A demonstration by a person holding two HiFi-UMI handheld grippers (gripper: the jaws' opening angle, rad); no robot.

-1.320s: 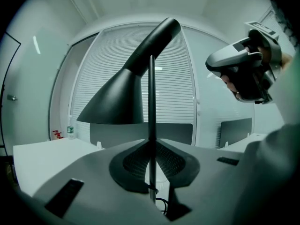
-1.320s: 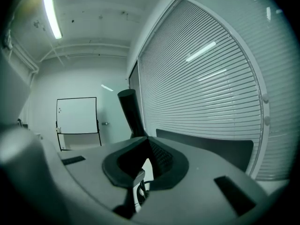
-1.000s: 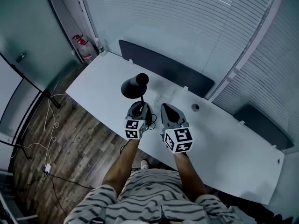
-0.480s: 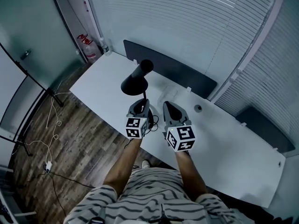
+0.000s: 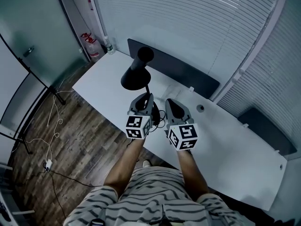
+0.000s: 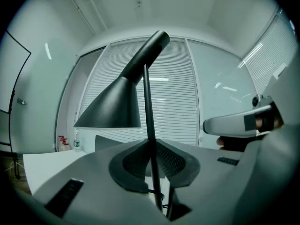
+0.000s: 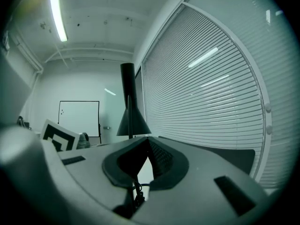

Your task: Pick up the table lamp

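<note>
The black table lamp, with its cone shade (image 5: 134, 74) on a thin stem (image 5: 147, 92), hangs over the white table (image 5: 235, 145). My left gripper (image 5: 144, 102) is shut on that stem. In the left gripper view the stem (image 6: 149, 111) runs up between the closed pads and the shade (image 6: 112, 104) tilts to the left. My right gripper (image 5: 173, 108) stands beside it, jaws shut with nothing in them. The right gripper view shows the closed tips (image 7: 149, 143), the lamp (image 7: 132, 116) beyond them and its dark cord (image 7: 136, 191) below. The lamp's base is hidden behind the left gripper.
A dark panel (image 5: 178, 72) runs along the table's far edge in front of window blinds. A round cable hole (image 5: 200, 108) sits right of the grippers. Bottles (image 5: 94, 46) stand on the wooden floor at the left, near stand legs and loose cables (image 5: 47, 121).
My left gripper has risen with the lamp in it, so the shade now stands higher against the dark panel. The right gripper has hardly moved.
</note>
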